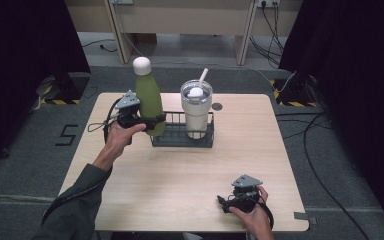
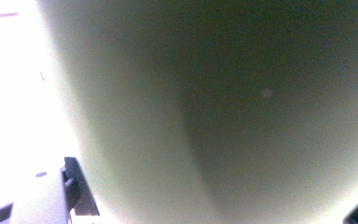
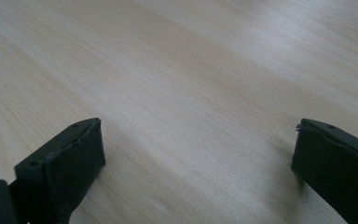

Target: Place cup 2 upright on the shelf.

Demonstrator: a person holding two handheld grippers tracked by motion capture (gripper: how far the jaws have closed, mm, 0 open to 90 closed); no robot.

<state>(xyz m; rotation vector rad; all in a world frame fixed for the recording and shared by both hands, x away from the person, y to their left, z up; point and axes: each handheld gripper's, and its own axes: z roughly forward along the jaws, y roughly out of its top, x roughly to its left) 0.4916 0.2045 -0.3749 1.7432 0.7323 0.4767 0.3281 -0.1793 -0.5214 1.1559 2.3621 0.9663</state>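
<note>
- High view: the left tongs (image 1: 152, 121) are clasping the lower body of a green bottle (image 1: 148, 97) with a white cap, upright at the left end of a black wire rack (image 1: 182, 140) on the far middle of the table (image 1: 180, 175). Whether the bottle's base is resting in the rack cannot be told. A cream tumbler (image 1: 196, 109) with lid and straw is standing in the rack's right part. The right tongs (image 1: 224, 204) are sitting low at the table's near right edge, in the person's hand.
- Left gripper view: the green bottle (image 2: 223, 116) is sitting blurred, very close between the jaws.
- Right gripper view: the right tongs (image 3: 198, 154) are standing wide over bare table (image 3: 191, 70), holding nothing.
</note>
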